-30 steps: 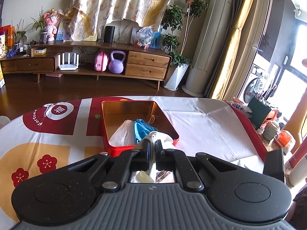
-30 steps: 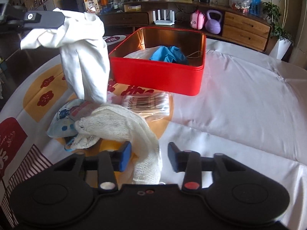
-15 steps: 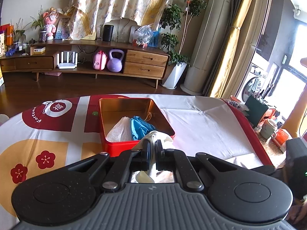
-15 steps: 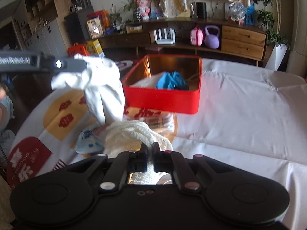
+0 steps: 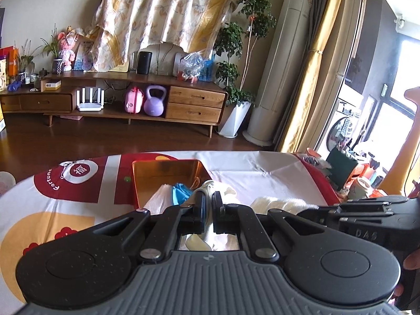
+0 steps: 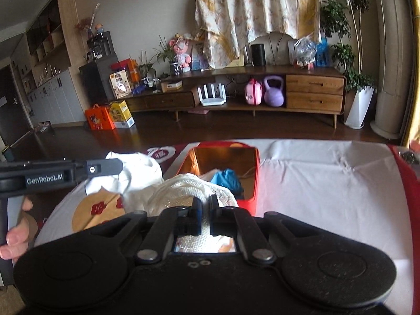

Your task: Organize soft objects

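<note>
A red tin box (image 5: 136, 183) (image 6: 253, 183) stands open on the table, holding a blue cloth (image 5: 179, 190) (image 6: 227, 179) and a white bag (image 5: 160, 199). My left gripper (image 5: 208, 199) is shut on a white cloth (image 5: 225, 191), held up in the air; it also shows in the right wrist view (image 6: 139, 168). My right gripper (image 6: 206, 204) is shut on a cream knitted cloth (image 6: 183, 189), lifted above the table near the box; it also shows in the left wrist view (image 5: 278, 202).
The round table has a white cloth (image 6: 328, 183) and a red and yellow patterned cover (image 5: 52, 189). A wooden TV console (image 5: 194, 99) with a purple kettlebell (image 5: 155, 101) stands across the wooden floor. Cups and clutter (image 5: 362, 181) sit at the right.
My right gripper closed on the cream knitted cloth and lifted it off the table toward the box. My left gripper rose, still holding the white cloth.
</note>
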`<state>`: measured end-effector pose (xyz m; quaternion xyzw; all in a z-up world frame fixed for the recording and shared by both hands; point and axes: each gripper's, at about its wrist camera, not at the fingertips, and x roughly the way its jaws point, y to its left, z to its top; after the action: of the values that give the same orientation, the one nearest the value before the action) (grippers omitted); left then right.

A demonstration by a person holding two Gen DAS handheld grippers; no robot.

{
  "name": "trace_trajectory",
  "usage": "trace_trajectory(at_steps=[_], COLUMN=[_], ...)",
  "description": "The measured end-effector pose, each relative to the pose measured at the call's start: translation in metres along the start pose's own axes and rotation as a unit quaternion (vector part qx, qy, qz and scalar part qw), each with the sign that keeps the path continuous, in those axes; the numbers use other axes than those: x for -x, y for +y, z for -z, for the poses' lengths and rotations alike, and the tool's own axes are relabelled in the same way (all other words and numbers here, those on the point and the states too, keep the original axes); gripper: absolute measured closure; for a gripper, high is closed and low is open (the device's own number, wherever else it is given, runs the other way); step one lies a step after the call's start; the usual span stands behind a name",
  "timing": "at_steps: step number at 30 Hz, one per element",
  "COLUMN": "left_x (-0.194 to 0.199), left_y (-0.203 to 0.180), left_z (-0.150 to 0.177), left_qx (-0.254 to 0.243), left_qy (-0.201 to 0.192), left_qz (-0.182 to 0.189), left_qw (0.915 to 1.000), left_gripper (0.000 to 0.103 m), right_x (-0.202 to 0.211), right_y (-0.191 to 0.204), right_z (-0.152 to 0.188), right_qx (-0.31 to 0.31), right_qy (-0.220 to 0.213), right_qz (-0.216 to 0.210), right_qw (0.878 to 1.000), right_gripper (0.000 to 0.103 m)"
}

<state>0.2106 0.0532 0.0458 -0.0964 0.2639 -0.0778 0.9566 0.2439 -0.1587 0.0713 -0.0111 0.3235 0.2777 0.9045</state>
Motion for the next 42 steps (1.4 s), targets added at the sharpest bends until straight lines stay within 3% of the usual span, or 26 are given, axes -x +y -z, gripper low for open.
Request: trace_trajectory(at_steps=[9, 16, 21, 31, 42], left_x=[-0.027, -0.061, -0.094, -0.16, -0.217], left_y=[0.012, 0.019, 0.027, 0.054, 0.078], left_z=[-0.03, -0.049, -0.055, -0.048, -0.016], left_qx=[0.017, 0.025, 0.037, 0.056, 0.052], left_qy=[0.004, -0.012, -0.01, 0.018, 0.064], left_qz=[-0.007, -0.003, -0.005, -0.01, -0.035], left_qw=[0.9998, 0.9996, 0.9993, 0.9982, 0.996], left_gripper=[0.098, 0.098, 0.098, 0.098, 0.098], right_x=[-0.033, -0.077, -0.115, -0.182, -0.232], right_y=[-0.006, -0.023, -0.034, -0.052, -0.057], right_z=[-0.033, -0.049, -0.053, -0.05, -0.027], right_qx=[0.0, -0.023, -0.03, -0.052, -0.047], right_qy=[-0.013, -0.027, -0.014, 0.007, 0.045], right_qz=[0.033, 0.051, 0.065, 0.076, 0.067], right_qw=[0.999, 0.998, 0.997, 0.996, 0.996], right_gripper=[0.099, 0.099, 0.099, 0.098, 0.097])
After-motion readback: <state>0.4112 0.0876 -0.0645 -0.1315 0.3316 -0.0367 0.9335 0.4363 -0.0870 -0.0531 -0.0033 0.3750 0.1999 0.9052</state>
